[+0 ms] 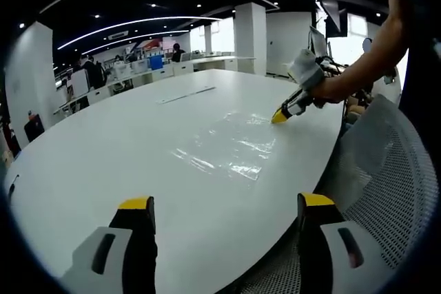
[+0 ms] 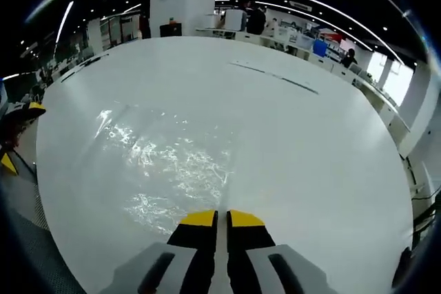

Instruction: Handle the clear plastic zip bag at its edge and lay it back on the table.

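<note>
Pinching the limp, slippery clear plastic zip bag point(image 2: 165, 170) at its edge, right gripper point(image 2: 222, 219) was closed; left gripper point(image 1: 224, 206) hung wide open, empty, near the bag on the white oval table point(image 1: 103, 142).

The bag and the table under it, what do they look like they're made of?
The zip bag looks like thin clear plastic film: glossy wrinkles glint and the table shows through. The table seems a smooth white laminate or painted top with a soft sheen; the exact material is unclear.
</note>
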Available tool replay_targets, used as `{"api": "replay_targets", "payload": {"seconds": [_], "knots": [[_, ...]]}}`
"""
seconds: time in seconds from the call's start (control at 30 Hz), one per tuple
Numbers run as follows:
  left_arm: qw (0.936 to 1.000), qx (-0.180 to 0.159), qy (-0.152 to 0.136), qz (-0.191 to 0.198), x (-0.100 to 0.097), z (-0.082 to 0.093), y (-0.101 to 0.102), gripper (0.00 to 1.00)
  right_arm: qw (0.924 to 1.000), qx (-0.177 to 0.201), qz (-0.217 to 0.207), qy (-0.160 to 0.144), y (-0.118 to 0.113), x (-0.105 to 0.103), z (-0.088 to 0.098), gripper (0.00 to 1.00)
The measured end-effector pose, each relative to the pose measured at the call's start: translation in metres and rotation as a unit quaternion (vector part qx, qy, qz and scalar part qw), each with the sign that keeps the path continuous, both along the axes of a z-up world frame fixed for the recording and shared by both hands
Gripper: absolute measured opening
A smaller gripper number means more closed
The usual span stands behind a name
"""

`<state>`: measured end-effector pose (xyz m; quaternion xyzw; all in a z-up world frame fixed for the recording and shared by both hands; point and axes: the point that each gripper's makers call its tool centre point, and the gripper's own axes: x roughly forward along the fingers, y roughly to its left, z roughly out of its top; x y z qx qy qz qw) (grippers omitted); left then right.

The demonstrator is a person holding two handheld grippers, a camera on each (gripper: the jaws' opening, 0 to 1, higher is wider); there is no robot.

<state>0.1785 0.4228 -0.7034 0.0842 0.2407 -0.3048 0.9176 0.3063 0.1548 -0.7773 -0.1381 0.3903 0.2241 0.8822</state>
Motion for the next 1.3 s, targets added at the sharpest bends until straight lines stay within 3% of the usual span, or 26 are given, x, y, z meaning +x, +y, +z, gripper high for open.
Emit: {"api": "replay_targets", "payload": {"seconds": [0.5, 1.3], "knots": [[1.0, 0.004, 0.004, -0.001, -0.001, -0.001, 0.0, 0.83, 0.9995, -0.019, 0.024, -0.013, 0.002, -0.002, 0.002, 0.0], [1.0, 0.002, 0.006, -0.002, -0.001, -0.002, 0.001, 0.83, 0.9976, 0.0, 0.046, -0.051, 0.006, 0.003, 0.022, 0.0]]}}
